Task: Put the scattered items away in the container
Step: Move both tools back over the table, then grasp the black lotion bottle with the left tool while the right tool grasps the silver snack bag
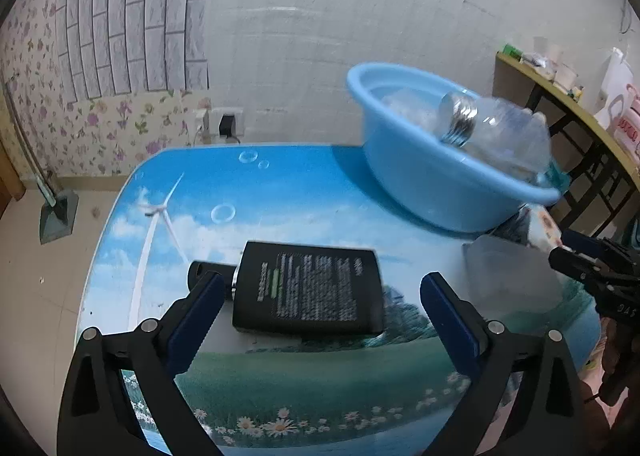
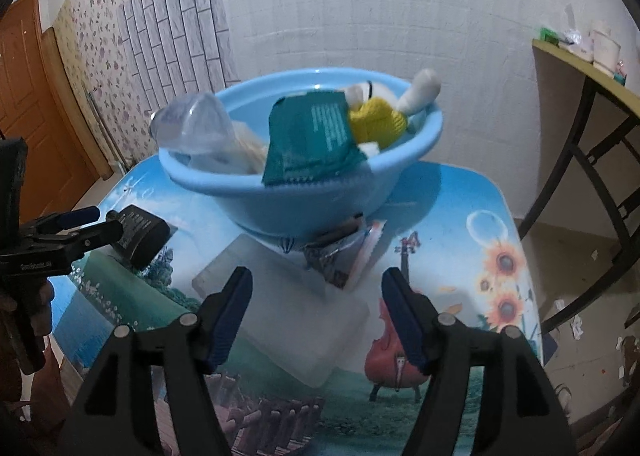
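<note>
The left gripper (image 1: 322, 298) angles down over the black flask (image 1: 310, 292) lying flat on the table (image 1: 280, 192), fingers spread either side, not touching. The right gripper (image 2: 316, 306), fingers apart, tilts over the translucent box (image 2: 288, 320) before the blue basin (image 2: 304, 192).

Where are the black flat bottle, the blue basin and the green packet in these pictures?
black flat bottle (image 1: 310, 292): left wrist view, on its printed label.
blue basin (image 2: 304, 200): right wrist view, on its outer front wall.
green packet (image 2: 310, 136): right wrist view, on its printed face, inside the basin.
</note>
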Motion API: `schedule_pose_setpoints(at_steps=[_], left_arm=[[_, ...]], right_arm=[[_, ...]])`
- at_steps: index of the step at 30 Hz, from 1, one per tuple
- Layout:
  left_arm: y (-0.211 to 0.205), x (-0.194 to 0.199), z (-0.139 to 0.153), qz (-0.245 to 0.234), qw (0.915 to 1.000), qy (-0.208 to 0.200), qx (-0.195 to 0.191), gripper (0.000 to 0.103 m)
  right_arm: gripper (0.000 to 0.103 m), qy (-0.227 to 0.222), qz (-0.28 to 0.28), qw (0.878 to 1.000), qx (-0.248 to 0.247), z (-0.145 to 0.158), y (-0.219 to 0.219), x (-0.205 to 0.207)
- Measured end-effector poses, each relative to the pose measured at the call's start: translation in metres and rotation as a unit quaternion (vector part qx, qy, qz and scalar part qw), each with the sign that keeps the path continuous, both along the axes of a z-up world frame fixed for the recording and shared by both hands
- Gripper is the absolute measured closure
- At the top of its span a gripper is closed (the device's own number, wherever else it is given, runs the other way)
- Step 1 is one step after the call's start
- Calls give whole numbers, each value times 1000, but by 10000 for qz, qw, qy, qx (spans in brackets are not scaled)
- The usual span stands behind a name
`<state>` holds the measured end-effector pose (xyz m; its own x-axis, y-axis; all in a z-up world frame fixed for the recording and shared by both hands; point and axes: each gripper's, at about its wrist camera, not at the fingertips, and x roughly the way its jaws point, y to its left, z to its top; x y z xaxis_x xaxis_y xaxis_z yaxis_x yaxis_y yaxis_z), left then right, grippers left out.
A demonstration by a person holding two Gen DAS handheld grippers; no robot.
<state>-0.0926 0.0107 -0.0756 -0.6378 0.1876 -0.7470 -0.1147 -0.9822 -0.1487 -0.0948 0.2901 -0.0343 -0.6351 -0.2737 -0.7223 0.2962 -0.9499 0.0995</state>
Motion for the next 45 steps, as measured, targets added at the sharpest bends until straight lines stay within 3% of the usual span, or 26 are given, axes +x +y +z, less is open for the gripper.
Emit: schedule_pose_setpoints(at_steps=[18,33,34,38,45], left_arm=[[-7,-15,-31,66,9989,-454,133,2],[2,-35,-34,32,9990,-433,-136,0],[2,-35,-33,41,9991,-414,-112,0],[3,-36,-32,-4,9992,-374,-151,8],[5,-25,-28,-62,9990,-432,-131,8]], right_arm=[[32,-331,-349,9984,-281,-16,5,-24],[32,-680,-406,9961,-384,-35,-1,-55],[33,-708,-382,9959,-410,-36,-2,-56],[57,-727,-268,9966,-296,-39,-5,-54],[67,-666,-219,9969,-363,-33,1,-41]])
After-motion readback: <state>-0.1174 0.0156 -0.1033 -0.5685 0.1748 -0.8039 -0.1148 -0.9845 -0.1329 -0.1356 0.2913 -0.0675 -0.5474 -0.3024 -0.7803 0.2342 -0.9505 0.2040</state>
